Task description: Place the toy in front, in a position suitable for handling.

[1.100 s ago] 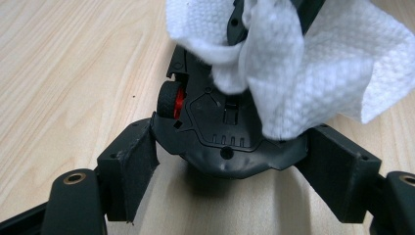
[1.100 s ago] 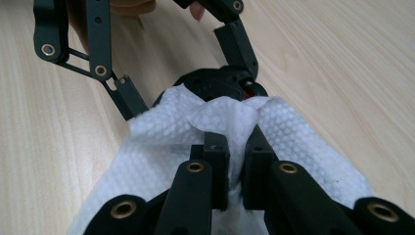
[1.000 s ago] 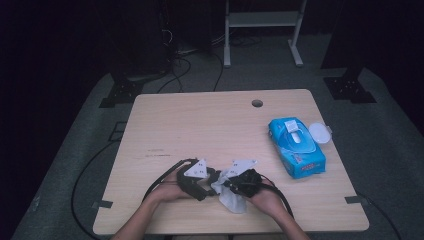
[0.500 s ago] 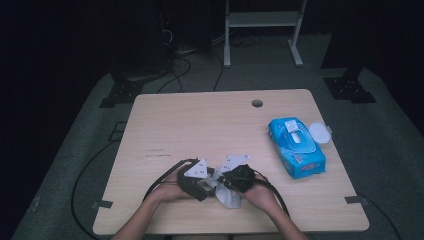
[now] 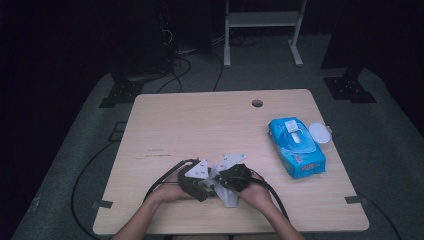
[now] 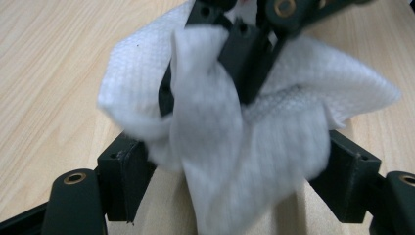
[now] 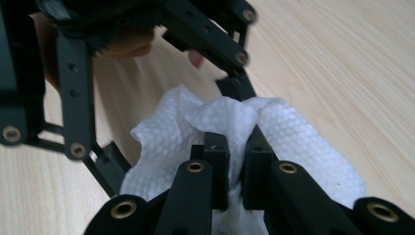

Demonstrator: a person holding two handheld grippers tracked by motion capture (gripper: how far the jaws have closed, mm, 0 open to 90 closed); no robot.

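**Wipe held between two grippers, low centre of the high view**

Wipe (image 7: 274, 132) sits pinched in the closed right gripper (image 7: 236, 147), while the left gripper (image 6: 235, 161) stands spread wide around it, gripping nothing. Pulling now could tear the thin sheet, or it may slip free and bunch. Tabletop (image 5: 200, 125) is pale wood; a blue pack (image 5: 297, 148) lies at right. Dark room, cables behind.

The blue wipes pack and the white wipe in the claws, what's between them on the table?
Only bare table lies between the blue wipes pack and the white wipe, as the high view shows.
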